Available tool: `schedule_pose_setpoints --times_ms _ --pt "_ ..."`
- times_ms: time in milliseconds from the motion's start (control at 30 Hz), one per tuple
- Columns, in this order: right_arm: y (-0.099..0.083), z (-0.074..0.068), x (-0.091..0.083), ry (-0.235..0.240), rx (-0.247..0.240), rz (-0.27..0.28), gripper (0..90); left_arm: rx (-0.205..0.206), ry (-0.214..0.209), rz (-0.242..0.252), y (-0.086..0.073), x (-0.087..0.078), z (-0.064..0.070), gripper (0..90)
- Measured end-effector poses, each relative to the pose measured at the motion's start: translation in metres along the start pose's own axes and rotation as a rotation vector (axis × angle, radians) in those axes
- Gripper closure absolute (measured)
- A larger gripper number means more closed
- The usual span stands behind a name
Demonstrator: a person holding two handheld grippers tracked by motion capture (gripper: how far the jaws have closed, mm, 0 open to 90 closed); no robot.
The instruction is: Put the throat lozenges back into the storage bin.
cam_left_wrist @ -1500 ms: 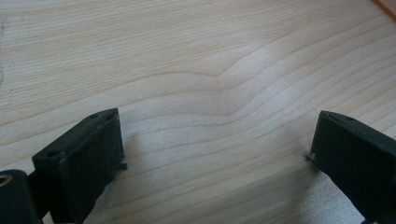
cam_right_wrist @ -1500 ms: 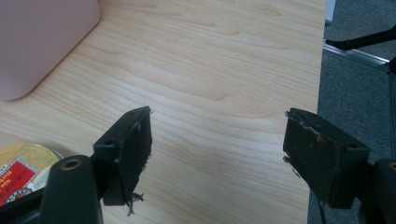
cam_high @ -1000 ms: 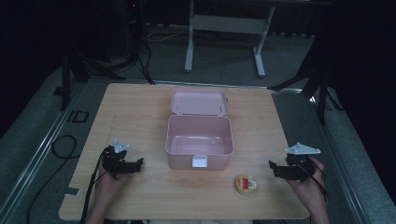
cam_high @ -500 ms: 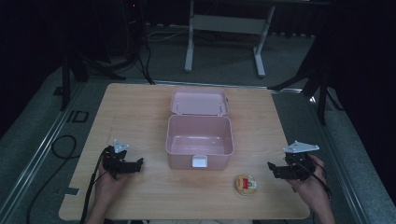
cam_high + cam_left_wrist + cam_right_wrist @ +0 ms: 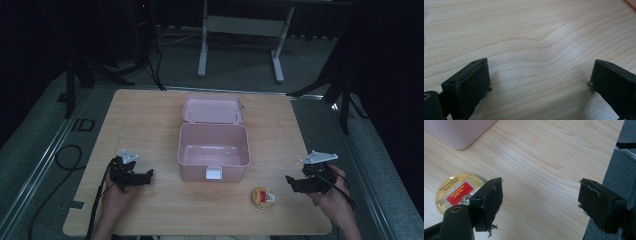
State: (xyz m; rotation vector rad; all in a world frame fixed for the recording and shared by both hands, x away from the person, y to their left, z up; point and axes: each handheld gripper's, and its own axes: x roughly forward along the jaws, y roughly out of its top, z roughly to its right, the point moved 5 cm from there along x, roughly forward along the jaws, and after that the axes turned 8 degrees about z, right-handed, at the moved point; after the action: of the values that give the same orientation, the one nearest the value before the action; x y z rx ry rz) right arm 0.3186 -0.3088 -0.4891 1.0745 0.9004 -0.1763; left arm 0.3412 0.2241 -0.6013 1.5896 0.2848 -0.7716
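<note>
Left gripper sits low at the desk's left side, jaws spread wide with nothing but wood grain between them, and its own view shows nothing else apart from an orange sliver cut off at the top corner. The pink lunch box is mid-desk with its lid flipped back. The small round tin lies front right with a gold-and-red label too blurry to read, partly hidden behind one jaw in the right gripper view, and the right gripper is wide open too, holding nothing.

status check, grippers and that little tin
Left gripper open, empty. Right gripper open, empty. Round tin on table before open pink box. Path clear.
</note>
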Motion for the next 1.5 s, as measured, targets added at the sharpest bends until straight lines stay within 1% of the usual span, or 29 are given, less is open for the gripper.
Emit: schedule_pose_setpoints --times_ms 33,100,133,167,233,333,467,500,600,667,700,800,900,1033,1167,1367,1500 --pt "0.001 -0.003 0.001 0.01 -0.007 -0.008 19.7 0.0 0.0 0.0 0.0 0.0 0.0 2.9" --pt "0.001 -0.004 0.001 0.013 -0.01 -0.012 19.7 0.001 0.0 -0.001 0.0 0.0 0.0 2.9" --pt "0.003 -0.007 0.001 0.02 -0.028 -0.018 19.7 0.0 0.0 0.0 0.0 0.0 0.0 2.9" --pt "0.003 -0.007 0.001 0.02 -0.028 -0.018 19.7 0.001 0.0 -0.001 0.0 0.0 0.0 2.9" --pt "0.005 -0.01 0.001 0.029 -0.043 -0.027 19.7 0.001 0.0 -0.001 0.0 0.0 0.0 2.9" --pt "0.006 -0.011 0.002 0.035 -0.05 -0.035 19.7 0.0 0.0 0.0 0.0 0.0 0.0 2.9" --pt "0.007 -0.015 0.003 0.044 -0.074 -0.054 19.7 0.001 0.0 -0.001 0.0 0.0 0.0 2.9" --pt "0.008 -0.017 0.003 0.052 -0.09 -0.063 19.7 0.0 0.0 0.0 0.0 0.0 0.0 2.9" --pt "0.009 -0.019 0.002 0.056 -0.098 -0.069 19.7 0.001 0.0 -0.001 0.0 0.0 0.0 2.9" --pt "0.012 -0.02 0.002 0.056 -0.12 -0.074 19.7 0.0 0.0 0.0 0.0 0.0 0.0 3.0" --pt "0.012 -0.02 0.002 0.056 -0.12 -0.074 19.7 0.0 0.0 0.0 0.0 0.0 0.0 3.0" --pt "0.015 -0.022 0.003 0.062 -0.129 -0.083 19.0 0.0 0.0 0.0 0.0 0.0 0.0 2.9" --pt "0.019 -0.027 0.004 0.076 -0.153 -0.095 16.2 0.0 0.0 0.0 0.0 0.0 0.0 3.0" --pt "0.022 -0.03 0.007 0.083 -0.163 -0.105 13.5 0.0 0.0 0.0 0.0 0.0 0.0 3.0" --pt "0.024 -0.032 0.008 0.09 -0.169 -0.114 13.2 0.0 0.0 0.0 0.0 0.0 0.0 3.0" --pt "0.025 -0.036 0.01 0.115 -0.191 -0.138 13.1 0.0 0.0 0.0 0.0 0.0 0.0 3.0" --pt "0.025 -0.038 0.012 0.12 -0.199 -0.148 13.1 0.0 0.0 0.0 0.0 0.0 0.0 2.9"
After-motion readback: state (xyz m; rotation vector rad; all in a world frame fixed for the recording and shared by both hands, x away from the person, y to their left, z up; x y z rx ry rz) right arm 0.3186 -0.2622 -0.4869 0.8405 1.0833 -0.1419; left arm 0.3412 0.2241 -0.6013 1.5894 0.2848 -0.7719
